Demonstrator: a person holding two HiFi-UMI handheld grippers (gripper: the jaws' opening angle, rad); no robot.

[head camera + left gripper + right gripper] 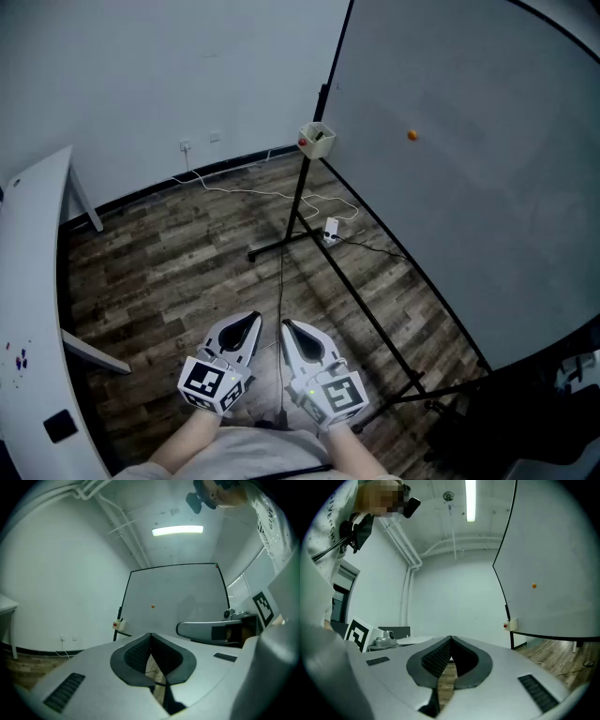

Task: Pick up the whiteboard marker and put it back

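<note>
Both grippers are held low in front of the person, side by side over the wood floor. My left gripper [256,319] is shut, its jaw tips meeting with nothing between them [150,634]. My right gripper [286,324] is shut and empty too [450,638]. Ahead stands a whiteboard [469,169] on a black stand. A small white holder box [318,141] with a red spot hangs at the board's left edge; the box also shows in the left gripper view [119,625] and the right gripper view [510,625]. I cannot make out a marker in any view.
An orange magnet [412,135] sits on the board. The stand's black legs [281,246] and white cables [272,194] with a power strip [331,230] lie on the floor ahead. A white table [33,281] runs along the left.
</note>
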